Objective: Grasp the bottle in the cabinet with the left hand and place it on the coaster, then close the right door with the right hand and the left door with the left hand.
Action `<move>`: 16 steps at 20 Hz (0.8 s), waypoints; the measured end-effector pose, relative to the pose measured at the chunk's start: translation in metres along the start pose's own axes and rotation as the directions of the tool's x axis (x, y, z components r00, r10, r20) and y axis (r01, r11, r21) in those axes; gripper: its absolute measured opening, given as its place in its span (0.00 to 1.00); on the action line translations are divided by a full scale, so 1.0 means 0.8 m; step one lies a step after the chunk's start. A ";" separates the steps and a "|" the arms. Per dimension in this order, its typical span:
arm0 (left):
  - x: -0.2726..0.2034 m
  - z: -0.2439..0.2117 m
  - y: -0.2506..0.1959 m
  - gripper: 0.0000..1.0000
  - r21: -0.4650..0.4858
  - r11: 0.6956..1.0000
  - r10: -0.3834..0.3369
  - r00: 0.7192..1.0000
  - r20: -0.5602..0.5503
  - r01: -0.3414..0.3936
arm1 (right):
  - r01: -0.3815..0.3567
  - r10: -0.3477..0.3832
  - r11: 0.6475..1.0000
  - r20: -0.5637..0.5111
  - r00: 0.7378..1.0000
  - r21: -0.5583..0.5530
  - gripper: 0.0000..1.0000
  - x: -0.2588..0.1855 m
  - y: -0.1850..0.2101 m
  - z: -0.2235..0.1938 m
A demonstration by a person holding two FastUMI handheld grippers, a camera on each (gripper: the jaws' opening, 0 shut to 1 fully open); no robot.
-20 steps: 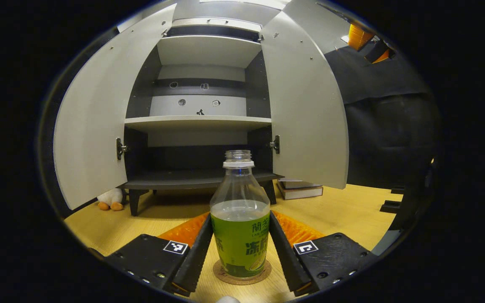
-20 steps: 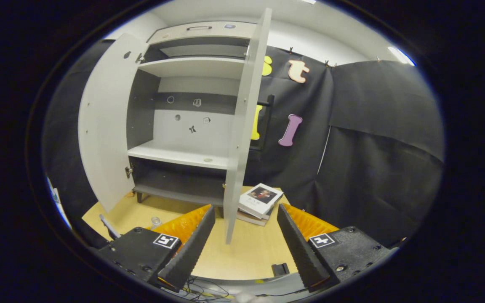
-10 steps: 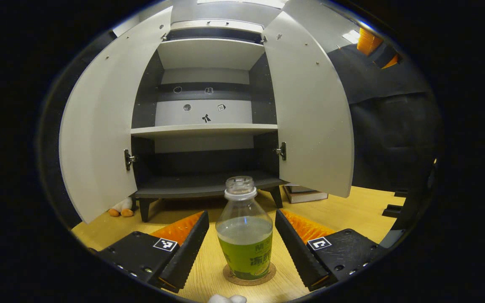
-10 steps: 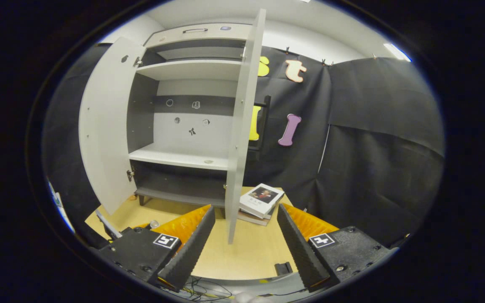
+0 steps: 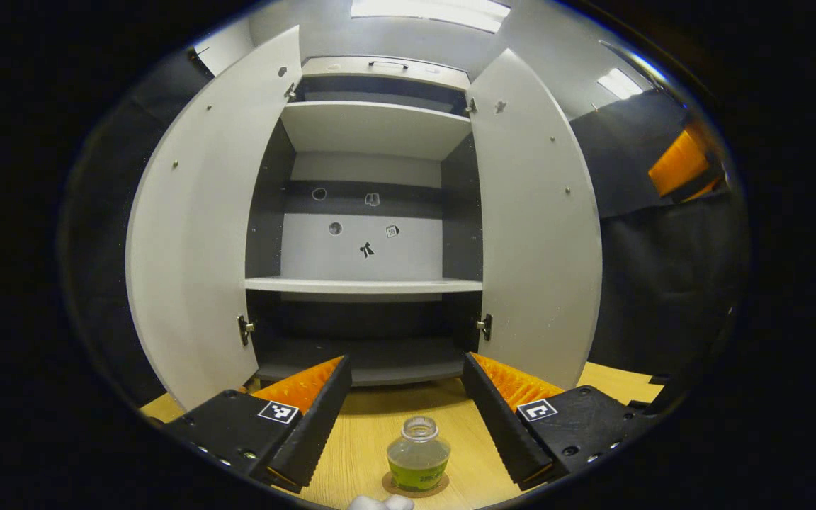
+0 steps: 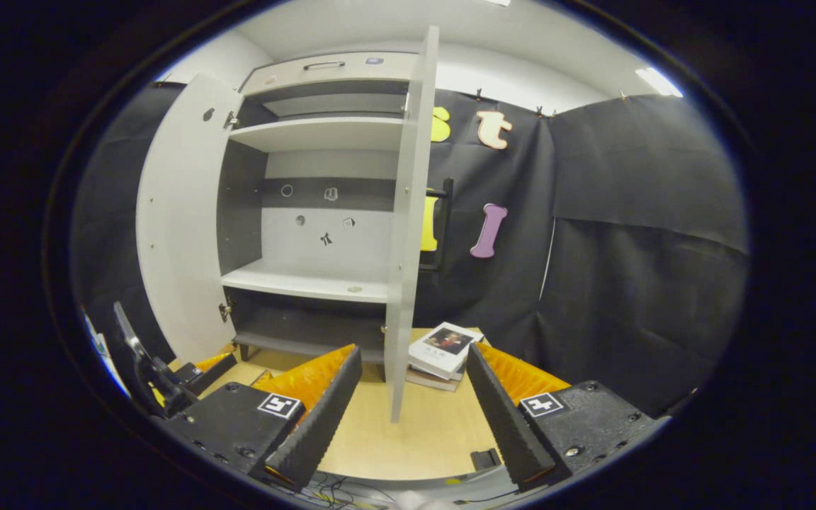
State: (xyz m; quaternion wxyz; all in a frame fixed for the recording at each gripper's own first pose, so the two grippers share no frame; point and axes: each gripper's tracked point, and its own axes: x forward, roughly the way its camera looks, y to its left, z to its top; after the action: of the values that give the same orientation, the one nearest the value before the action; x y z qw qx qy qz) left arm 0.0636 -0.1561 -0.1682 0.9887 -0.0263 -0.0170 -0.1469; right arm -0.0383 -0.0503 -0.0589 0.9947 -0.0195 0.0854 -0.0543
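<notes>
In the left gripper view we see the left tool (image 5: 404, 418) with its fingers spread wide and nothing between them. The bottle (image 5: 418, 455), uncapped and partly full of green drink, stands upright on the round coaster (image 5: 415, 489) on the wooden worktop (image 5: 358, 439), near us and below the gap between the fingers, touching neither. Beyond it the cabinet (image 5: 372, 283) stands with both doors swung out: the left door (image 5: 202, 234) and the right door (image 5: 539, 234). Its shelves hold nothing we can make out.

In the right gripper view the right tool (image 6: 411, 407) is likewise spread apart and holds nothing. The right door (image 6: 408, 227) shows edge-on, its lower corner between the two fingers but farther off, not touched. Just right of that door a small stack of books (image 6: 443, 347) lies on the worktop (image 6: 422, 432). At the far left of this view we see part of the left tool (image 6: 167, 372).
</notes>
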 end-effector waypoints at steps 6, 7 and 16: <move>-0.014 0.114 0.045 0.96 -0.002 0.999 0.046 0.999 0.028 -0.046 | -0.041 0.041 0.999 0.055 0.998 0.007 0.98 0.004 0.017 0.015; -0.017 0.131 0.054 0.96 -0.010 0.999 0.054 0.998 0.031 -0.054 | -0.045 0.045 0.999 0.060 0.997 0.006 0.98 0.006 0.019 0.015; -0.111 0.157 0.159 0.96 0.067 0.973 0.225 0.973 -0.049 -0.221 | -0.067 0.064 0.996 0.064 0.996 0.050 0.98 0.033 0.025 0.007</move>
State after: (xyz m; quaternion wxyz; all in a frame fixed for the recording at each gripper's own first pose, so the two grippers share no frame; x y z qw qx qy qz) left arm 0.0121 -0.0016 -0.0528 0.9993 0.0064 0.0093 -0.0351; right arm -0.0096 -0.0336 -0.0588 0.9983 0.0074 0.0536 -0.0231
